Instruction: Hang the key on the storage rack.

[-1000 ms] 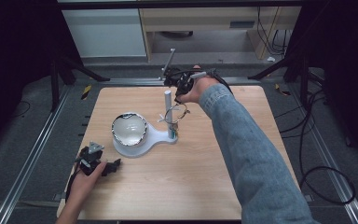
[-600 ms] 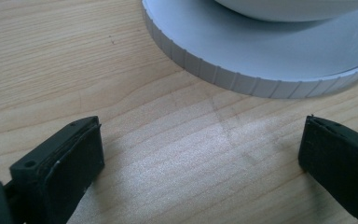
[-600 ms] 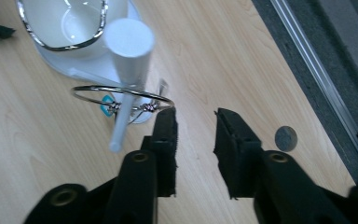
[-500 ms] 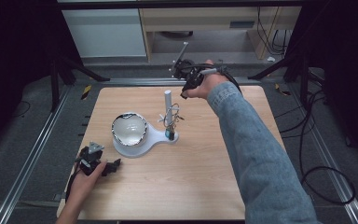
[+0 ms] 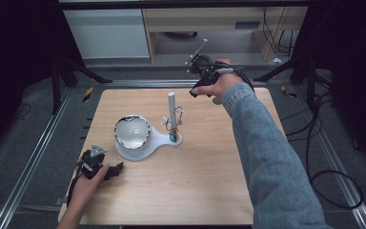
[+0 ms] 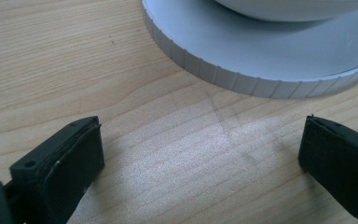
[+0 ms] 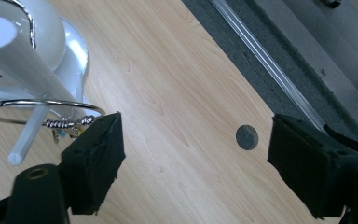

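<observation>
A white stand [image 5: 162,141] lies mid-table and carries a shiny bowl-shaped dish [image 5: 132,132]. A white tube [image 5: 171,102] stands tilted in the stand's wire ring [image 5: 174,116]. My right gripper [image 5: 204,85] hangs open above the table's far edge, right of the tube and apart from it. In the right gripper view the tube [image 7: 16,52] and the ring [image 7: 42,105] sit left of the wide-open, empty right gripper [image 7: 196,163]. My left gripper [image 5: 117,168] rests open on the table just in front of the stand. The stand's ribbed rim [image 6: 242,70] lies beyond the open left gripper [image 6: 205,154].
A small grey disc [image 7: 247,137] lies on the wood near the far right edge. Beyond the table edge run a metal rail [image 7: 261,60] and dark floor. A yellow-handled tool [image 5: 87,93] lies on the frame at the left. Bare wood spreads across the table's near right part [image 5: 205,186].
My right gripper has drawn back from the white tube, rising toward the table's far edge. The tube stays in its ring. The left gripper has not moved.
</observation>
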`<action>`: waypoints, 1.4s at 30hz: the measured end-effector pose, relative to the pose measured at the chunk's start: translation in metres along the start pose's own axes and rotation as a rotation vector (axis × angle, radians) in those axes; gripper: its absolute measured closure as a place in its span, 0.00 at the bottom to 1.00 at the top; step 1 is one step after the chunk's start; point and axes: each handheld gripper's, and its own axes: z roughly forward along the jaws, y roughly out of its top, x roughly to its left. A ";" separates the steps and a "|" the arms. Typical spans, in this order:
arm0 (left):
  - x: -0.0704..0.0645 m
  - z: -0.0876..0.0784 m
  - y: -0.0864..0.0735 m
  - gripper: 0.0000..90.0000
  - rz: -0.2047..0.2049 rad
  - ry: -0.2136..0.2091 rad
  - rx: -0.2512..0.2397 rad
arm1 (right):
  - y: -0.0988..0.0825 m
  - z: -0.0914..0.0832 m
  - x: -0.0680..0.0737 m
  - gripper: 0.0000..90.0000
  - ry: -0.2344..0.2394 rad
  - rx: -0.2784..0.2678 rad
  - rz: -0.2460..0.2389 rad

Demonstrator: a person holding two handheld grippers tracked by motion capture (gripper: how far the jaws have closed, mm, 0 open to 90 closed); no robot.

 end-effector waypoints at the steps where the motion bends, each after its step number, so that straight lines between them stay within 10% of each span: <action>1: 0.000 0.000 0.000 0.00 0.000 0.000 0.000 | 0.000 0.000 0.000 0.19 0.000 0.000 0.000; 7: 0.000 0.000 0.000 0.00 0.000 0.000 0.000 | -0.009 0.004 -0.007 0.06 -0.006 -0.047 0.028; 42: 0.000 0.001 0.000 0.00 -0.003 -0.001 -0.004 | -0.092 0.023 -0.050 0.10 -0.127 -0.093 0.184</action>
